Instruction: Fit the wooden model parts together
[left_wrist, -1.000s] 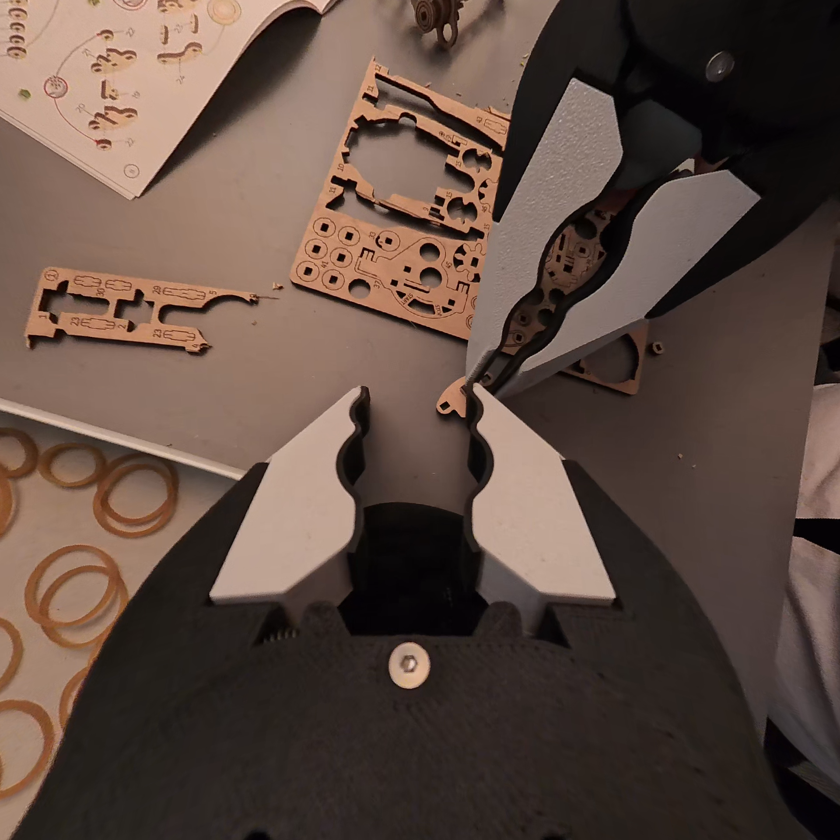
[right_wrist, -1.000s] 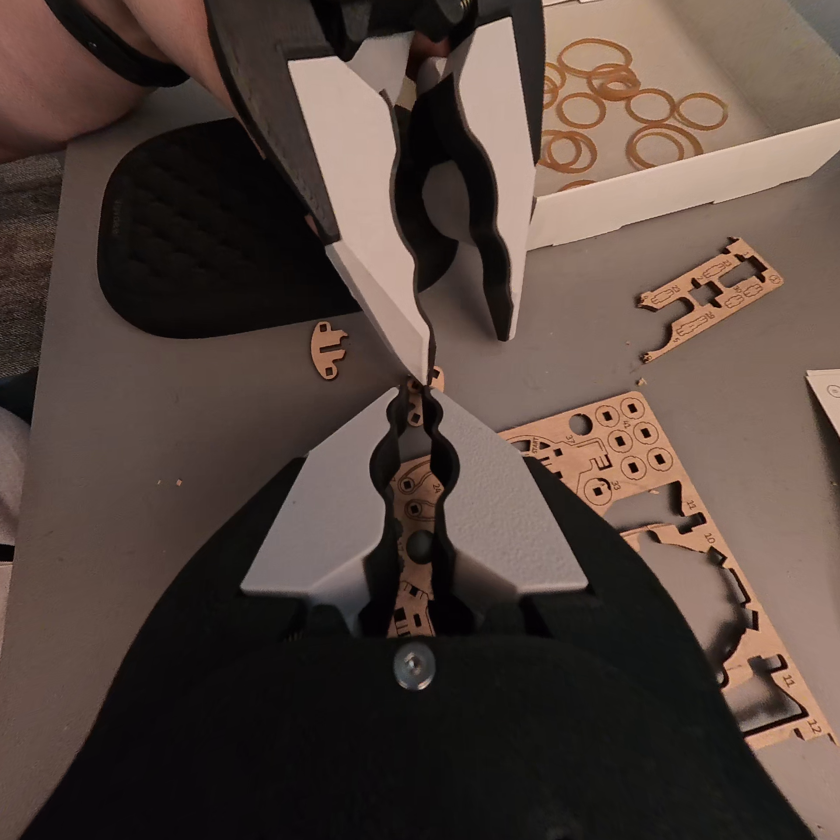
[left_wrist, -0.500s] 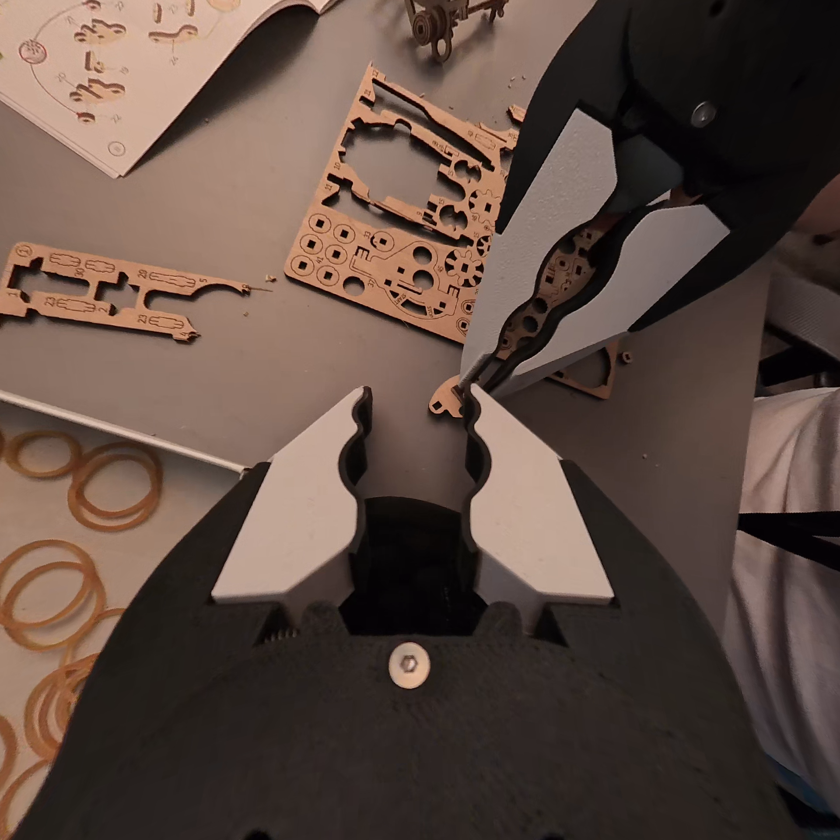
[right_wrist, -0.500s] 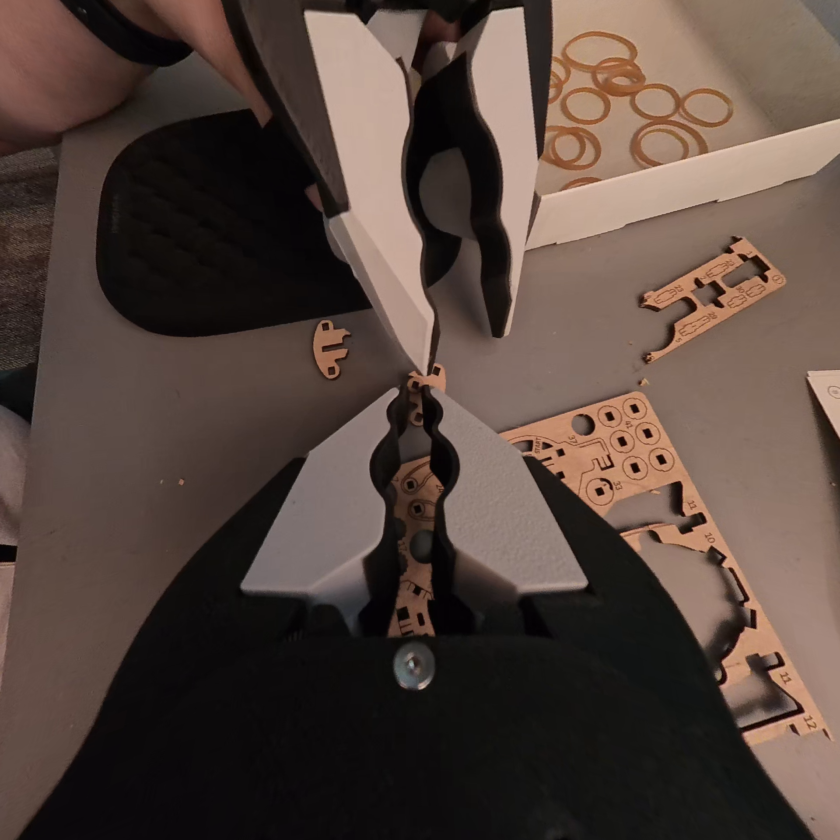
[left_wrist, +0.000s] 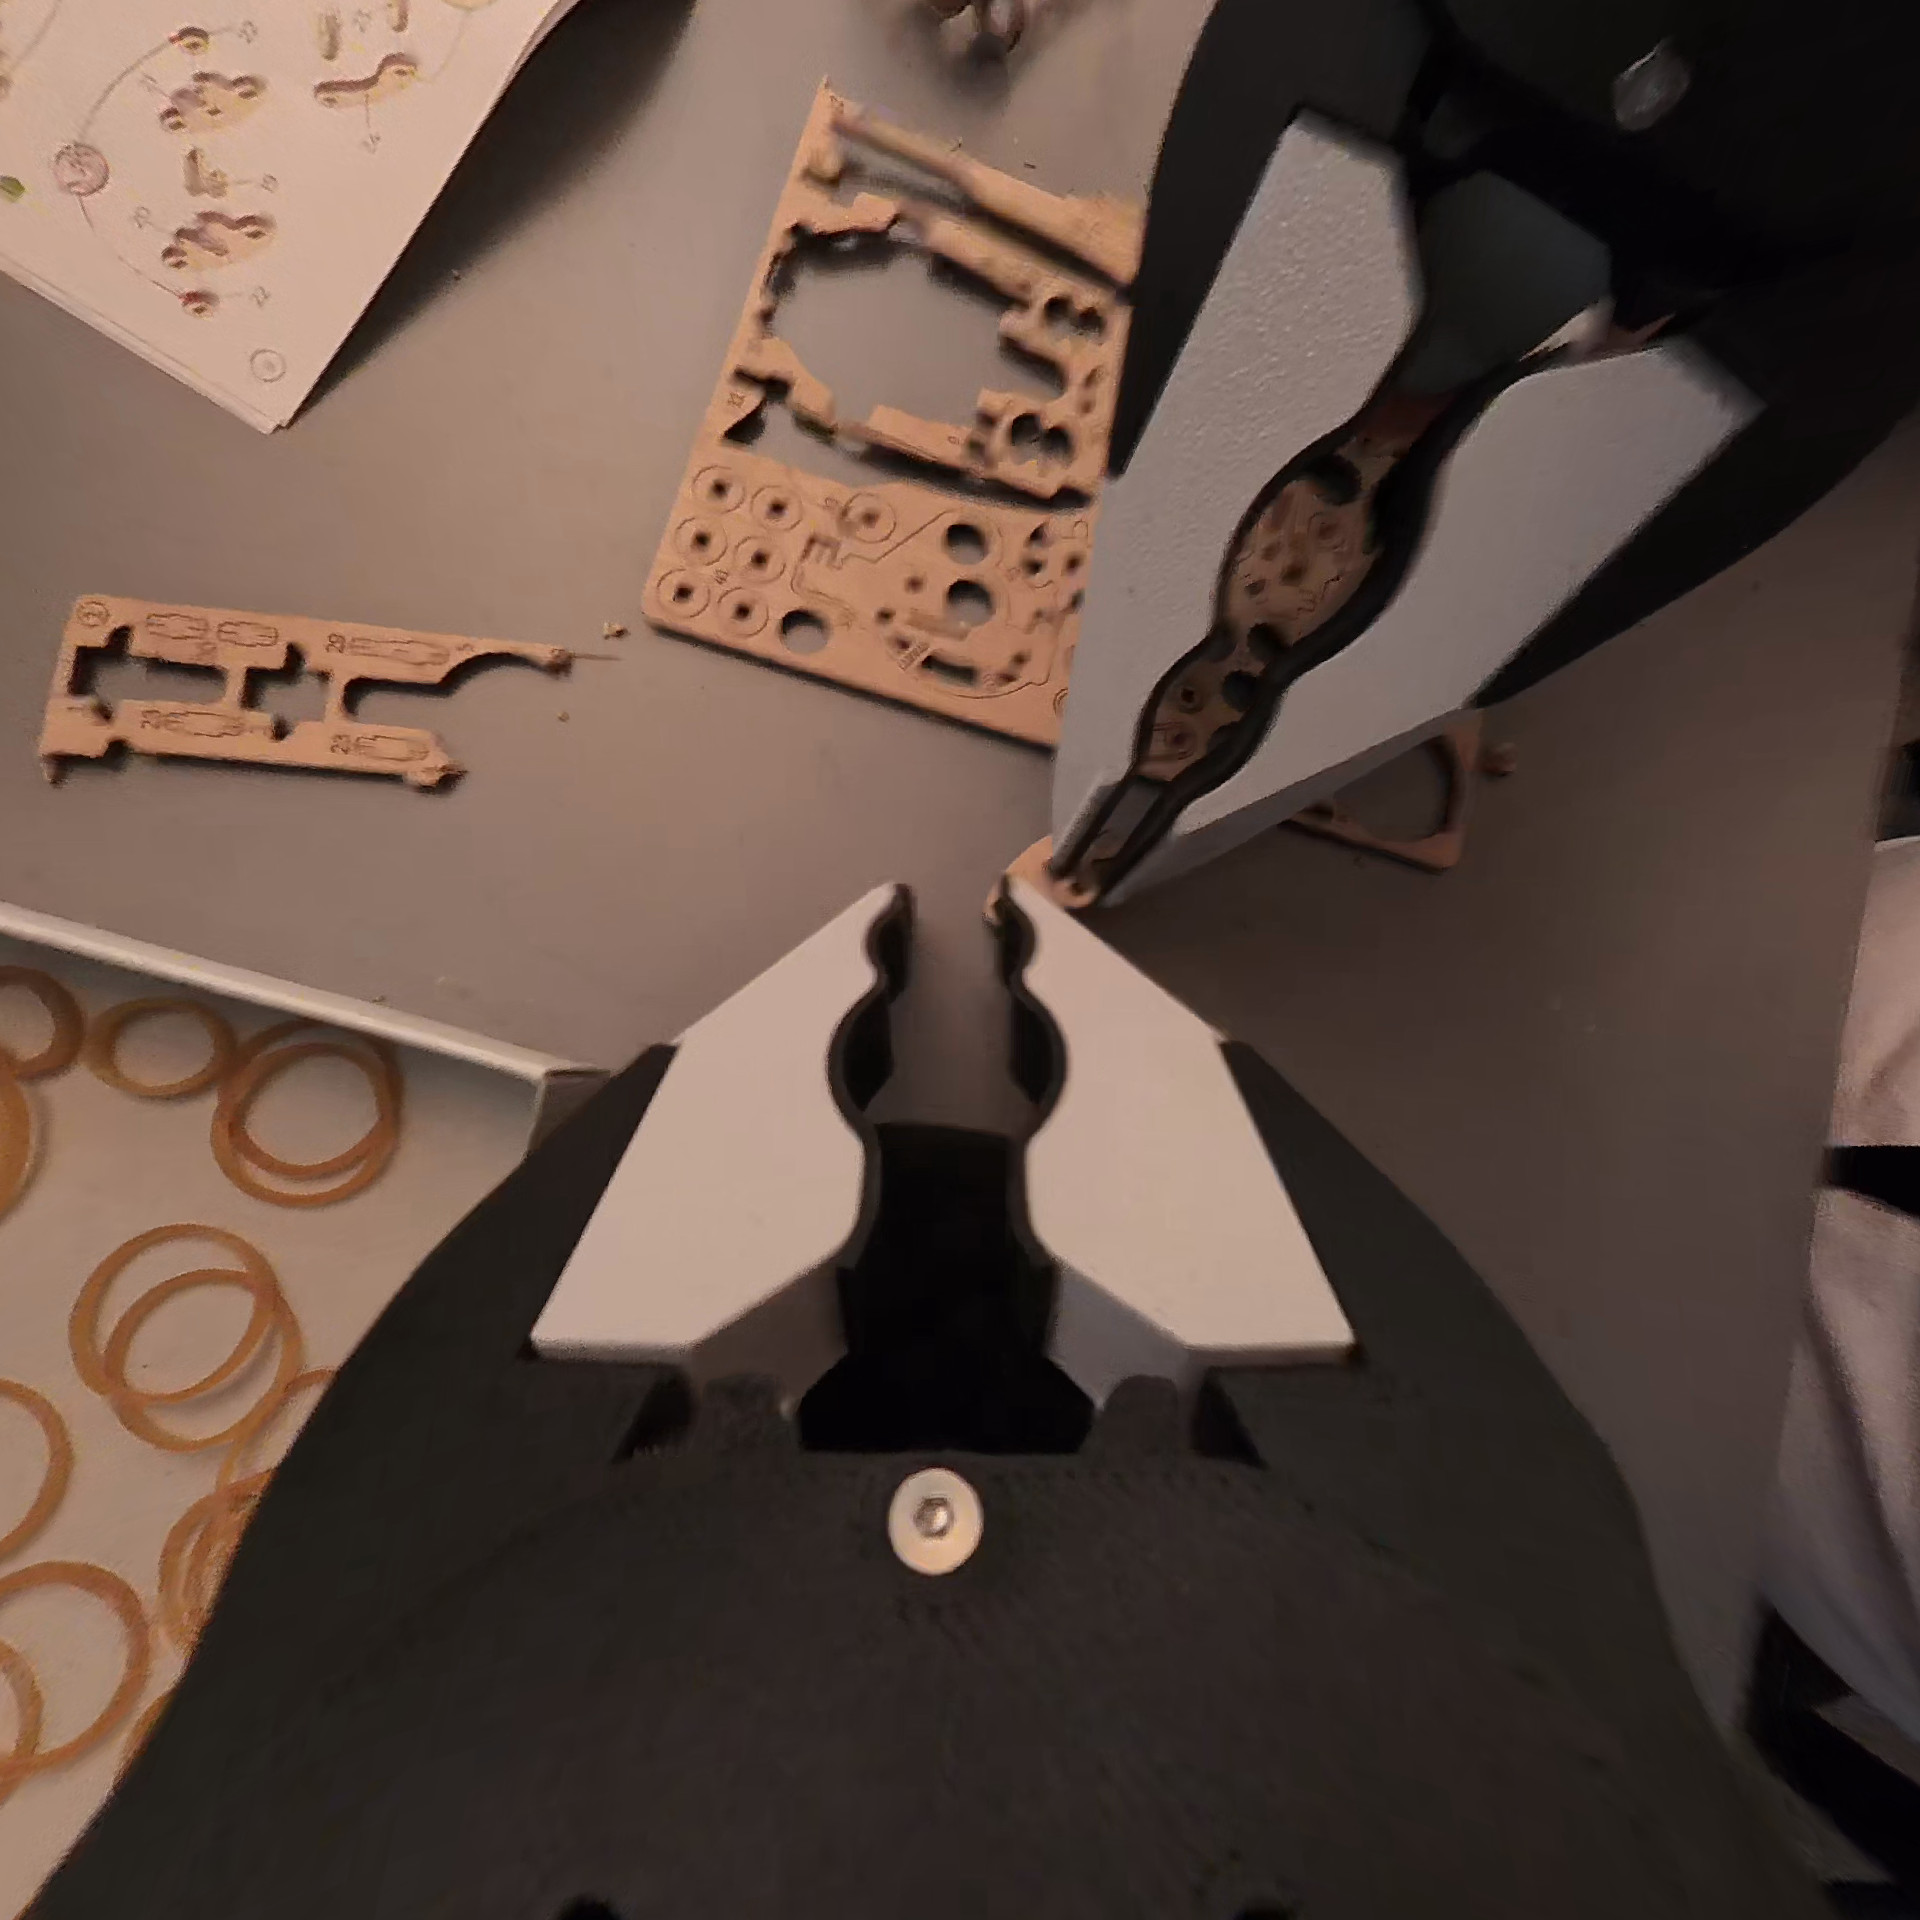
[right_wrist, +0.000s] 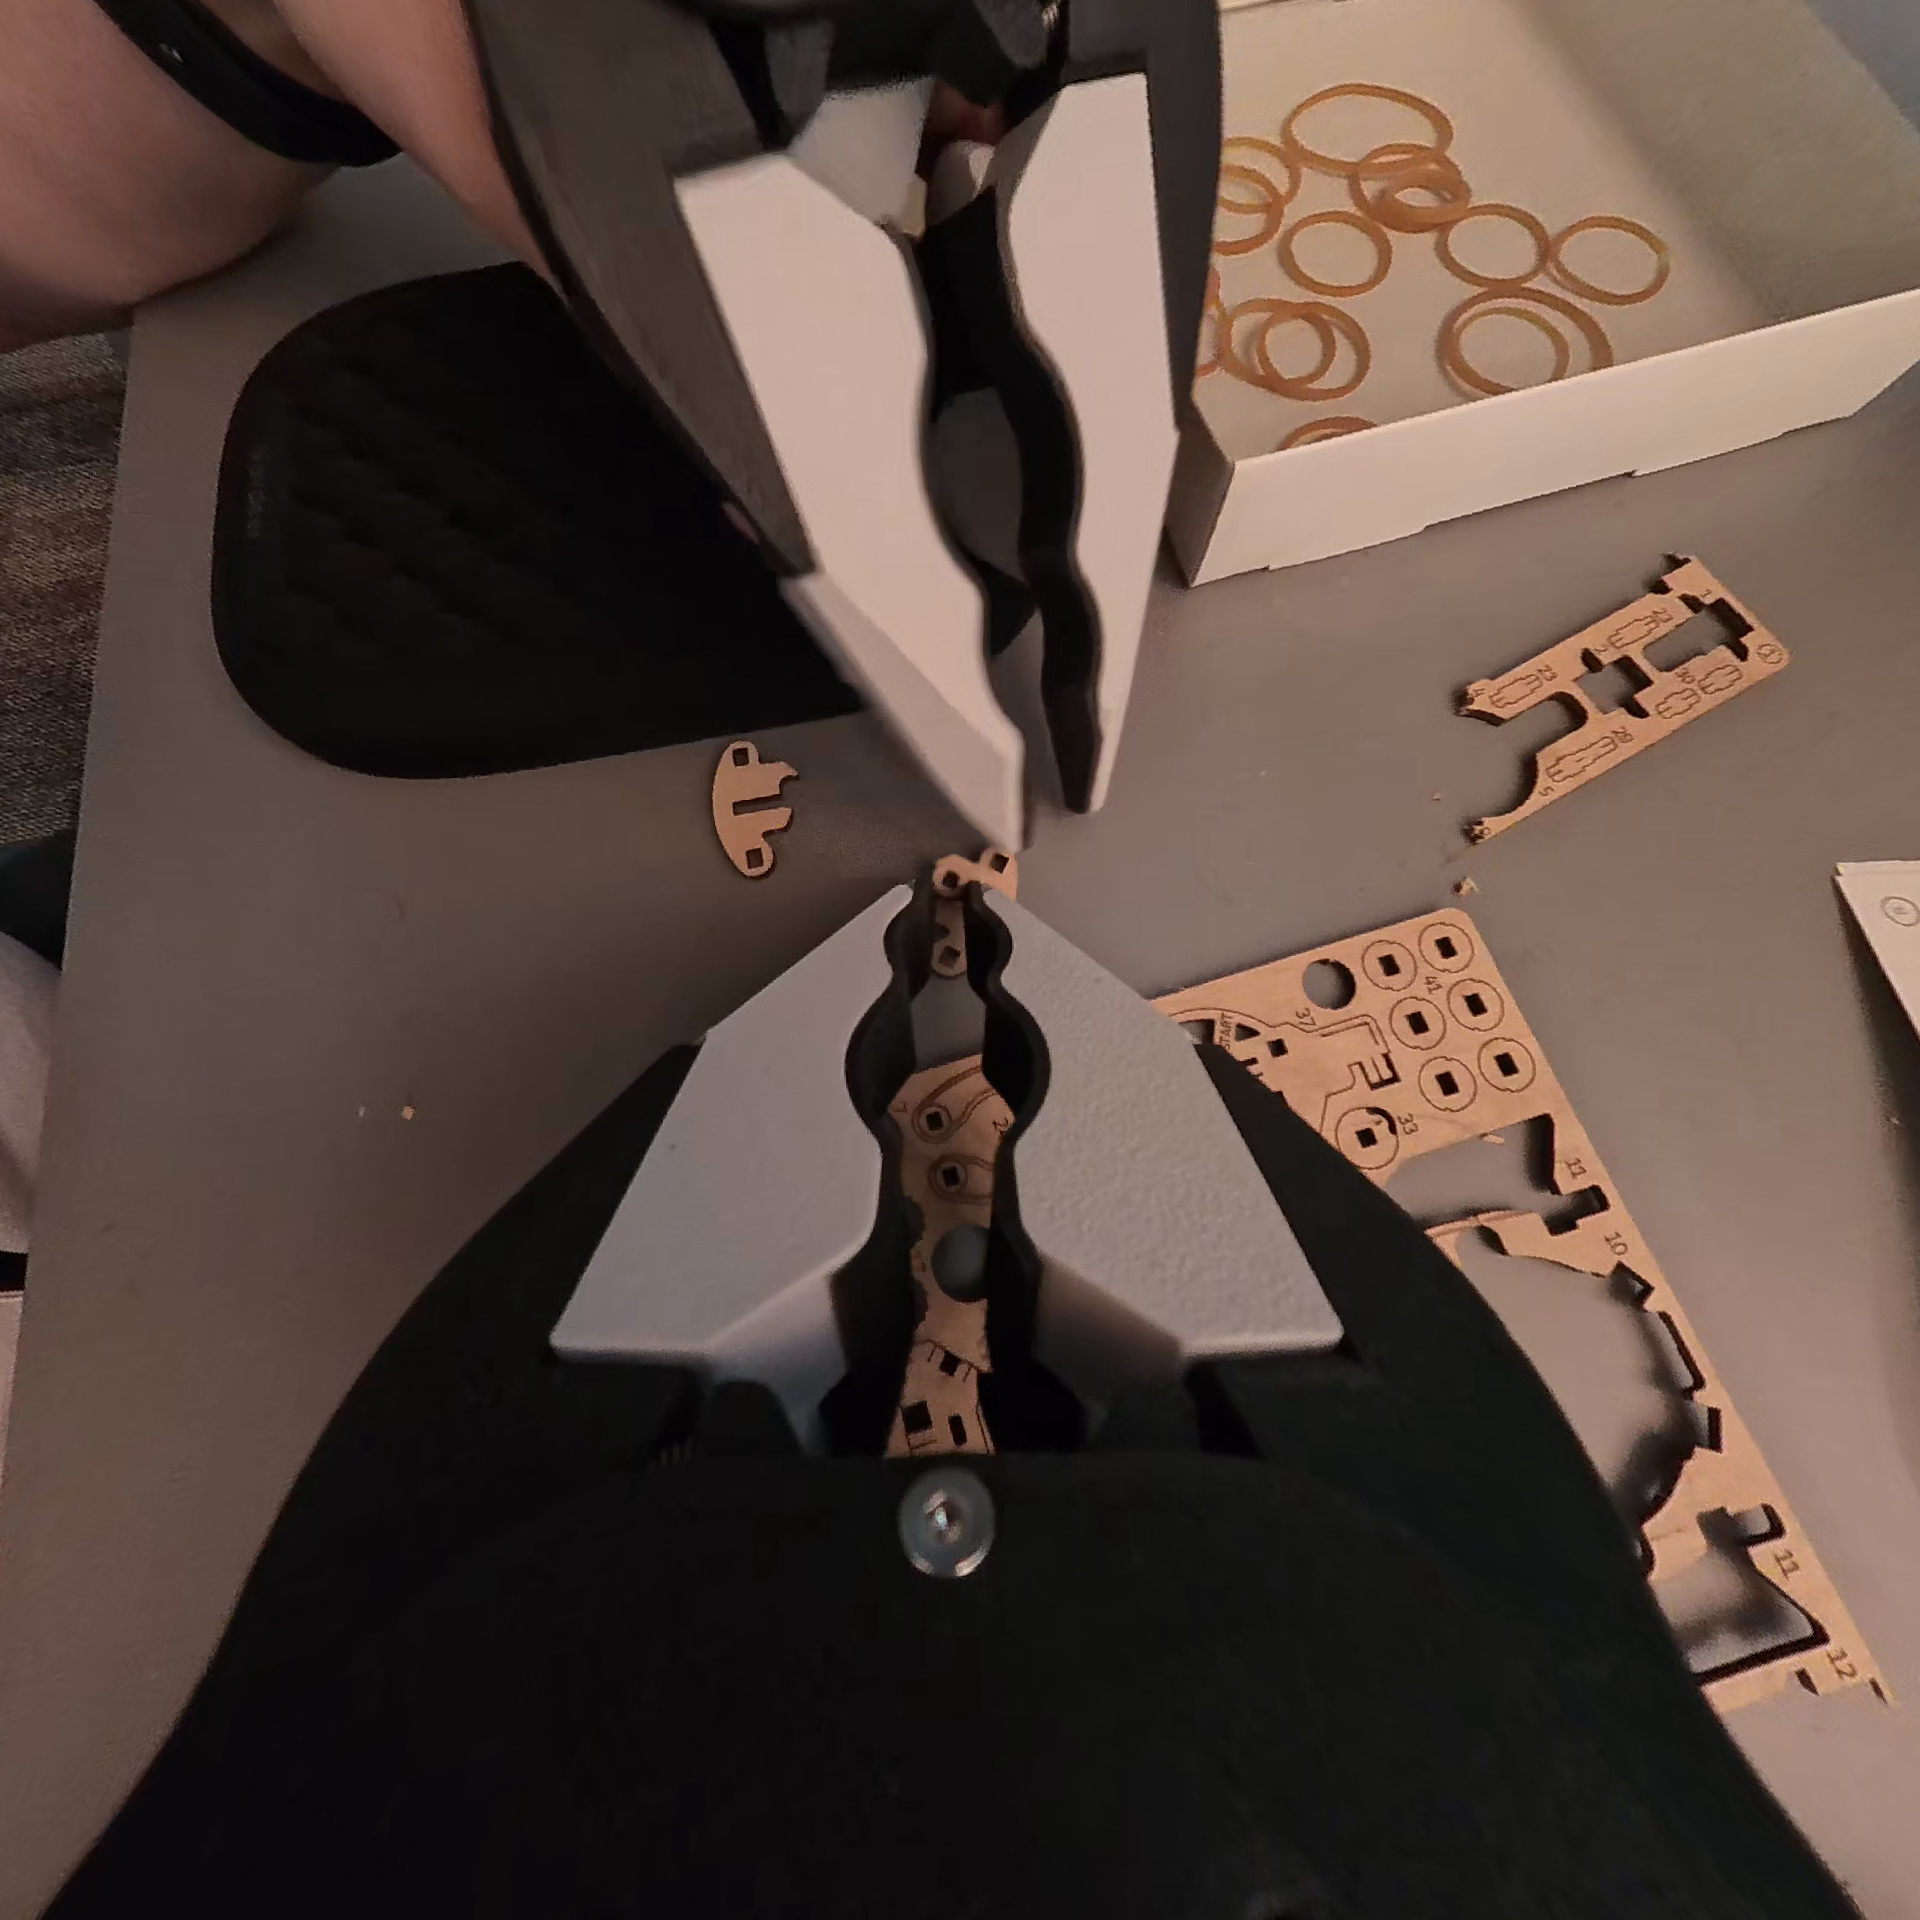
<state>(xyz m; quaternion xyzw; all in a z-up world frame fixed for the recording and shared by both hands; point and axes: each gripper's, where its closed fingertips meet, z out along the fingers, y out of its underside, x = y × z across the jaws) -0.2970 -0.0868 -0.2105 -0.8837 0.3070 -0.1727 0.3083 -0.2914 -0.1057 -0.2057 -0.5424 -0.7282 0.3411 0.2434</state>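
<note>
The right gripper is clamped at its tips on a small wooden model part, which sticks out just past the tips and sits low over the grey table. The left gripper faces it with a narrow gap between its fingers and nothing in them — one fingertip is almost touching the held part. The step in hand looks like a transfer or a steadying pinch, so the left tips should close squarely on the exposed end, without twisting, before the right lets go; thin plywood tabs would likely snap under a sideways load. A second loose wooden piece lies near, beside a black pad — probably the mate. Printed marks show on the punched-out plywood sheet, the smaller sheet offcut and the instruction booklet; I leave them unread. A white tray holds rubber bands.
</note>
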